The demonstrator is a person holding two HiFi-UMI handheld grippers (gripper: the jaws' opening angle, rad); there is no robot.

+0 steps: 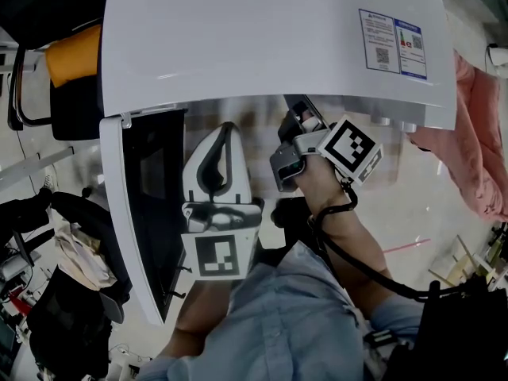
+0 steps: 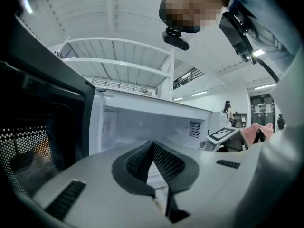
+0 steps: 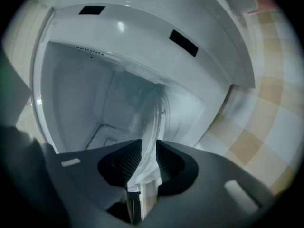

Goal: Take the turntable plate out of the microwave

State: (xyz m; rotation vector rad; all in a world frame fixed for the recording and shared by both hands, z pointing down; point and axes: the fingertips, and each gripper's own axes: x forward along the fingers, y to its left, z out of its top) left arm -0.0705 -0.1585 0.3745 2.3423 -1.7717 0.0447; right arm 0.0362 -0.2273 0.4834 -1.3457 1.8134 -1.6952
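Inside the open microwave, apparently mid-grasp with the rim of the turntable plate between parted jaws of the right gripper, left gripper closed empty at 9 o'clock: clamp, lift, withdraw toward 6 o'clock.

Orange padded cushion resting against a black metal-framed chair at the upper left, dark bundles heaped lower down. Crumpled pink cloth along the right edge. Beige checkered surface below, white ribbed ceiling overhead.
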